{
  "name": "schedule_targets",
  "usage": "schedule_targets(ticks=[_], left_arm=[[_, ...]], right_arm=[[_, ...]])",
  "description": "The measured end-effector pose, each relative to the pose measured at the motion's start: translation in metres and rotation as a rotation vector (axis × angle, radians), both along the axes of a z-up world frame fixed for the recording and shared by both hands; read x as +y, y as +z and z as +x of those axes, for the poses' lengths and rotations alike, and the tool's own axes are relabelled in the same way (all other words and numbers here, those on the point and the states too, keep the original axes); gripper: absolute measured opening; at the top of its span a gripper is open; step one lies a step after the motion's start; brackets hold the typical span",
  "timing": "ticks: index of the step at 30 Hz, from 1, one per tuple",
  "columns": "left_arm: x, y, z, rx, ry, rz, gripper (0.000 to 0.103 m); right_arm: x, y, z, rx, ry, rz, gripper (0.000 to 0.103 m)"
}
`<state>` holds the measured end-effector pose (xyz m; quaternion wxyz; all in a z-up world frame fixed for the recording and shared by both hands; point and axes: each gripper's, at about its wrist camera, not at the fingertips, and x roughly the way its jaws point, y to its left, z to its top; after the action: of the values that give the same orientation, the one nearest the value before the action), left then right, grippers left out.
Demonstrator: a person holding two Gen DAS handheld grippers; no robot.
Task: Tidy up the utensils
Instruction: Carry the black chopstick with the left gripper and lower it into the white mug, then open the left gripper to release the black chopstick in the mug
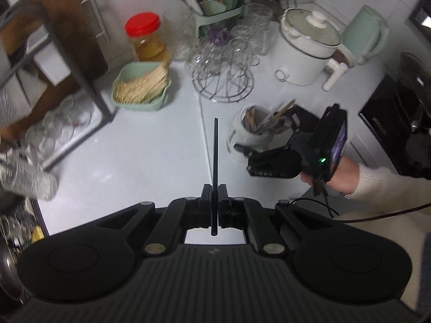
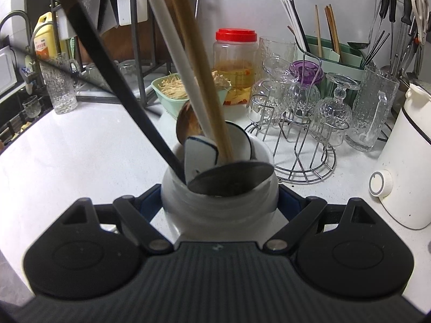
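Two grippers are at work over a white kitchen surface (image 1: 140,145). The left gripper (image 1: 215,192) has its fingers pressed together on a single black chopstick (image 1: 215,161), which stands out straight ahead of them, lifted clear above the surface. The right gripper (image 2: 219,202), carried by a hand (image 1: 340,175) in a cream sleeve, has its fingers clamped on either side of a white utensil jar (image 2: 219,204) standing on the surface. That jar holds a dark metal spoon (image 2: 231,179), a white ceramic spoon (image 2: 200,154), wooden chopsticks (image 2: 199,75), a white chopstick (image 2: 177,53) and a black chopstick (image 2: 118,91), all leaning out of its mouth. Toward the back edge of the surface stand a red-lidded jar (image 1: 146,37), a green basket of toothpicks (image 1: 141,87), a wire rack of glasses (image 1: 223,62), a green chopstick caddy (image 1: 216,8) and a white electric cooker (image 1: 307,45).
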<state>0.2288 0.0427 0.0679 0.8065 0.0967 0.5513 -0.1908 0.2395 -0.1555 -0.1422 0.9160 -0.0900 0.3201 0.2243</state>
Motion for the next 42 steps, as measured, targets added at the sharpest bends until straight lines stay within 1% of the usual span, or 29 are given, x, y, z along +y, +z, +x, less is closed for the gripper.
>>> schedule_targets(ticks=[3,8,12,19,23,27,30,33,36,39,42], left_arm=[[-0.003,0.015,0.012,0.019,-0.035,-0.016,0.005],[-0.015,0.035,0.027,0.060,-0.122,-0.035,0.005],[-0.028,0.038,0.042,0.086,-0.185,-0.025,0.005],[-0.051,0.026,0.066,0.147,-0.292,0.029,0.005],[-0.065,0.017,0.080,0.160,-0.332,0.058,0.005],[-0.085,0.007,0.094,0.177,-0.404,0.093,0.005],[-0.099,-0.001,0.104,0.162,-0.457,0.128,0.005],[-0.111,-0.012,0.112,0.191,-0.498,0.147,0.005],[-0.122,-0.021,0.118,0.191,-0.544,0.180,0.005],[-0.129,-0.028,0.127,0.196,-0.568,0.187,0.005],[-0.131,-0.036,0.136,0.206,-0.564,0.166,0.005]], right_arm=[[0.000,0.000,0.001,0.004,-0.001,-0.001,0.090],[0.001,0.001,0.003,0.017,-0.006,-0.006,0.090],[0.002,0.001,0.002,0.023,-0.024,-0.007,0.090],[0.003,0.001,0.000,0.017,-0.041,-0.003,0.090],[0.003,0.000,-0.003,0.010,-0.054,0.002,0.090],[0.003,0.000,-0.005,0.007,-0.059,-0.001,0.090],[0.005,0.001,-0.005,0.009,-0.067,-0.003,0.090],[0.005,0.001,-0.006,0.009,-0.074,-0.003,0.090],[0.005,0.001,-0.009,0.006,-0.083,-0.003,0.090],[0.006,0.000,-0.009,0.003,-0.092,-0.002,0.090],[0.007,0.000,-0.009,0.004,-0.103,-0.003,0.090]])
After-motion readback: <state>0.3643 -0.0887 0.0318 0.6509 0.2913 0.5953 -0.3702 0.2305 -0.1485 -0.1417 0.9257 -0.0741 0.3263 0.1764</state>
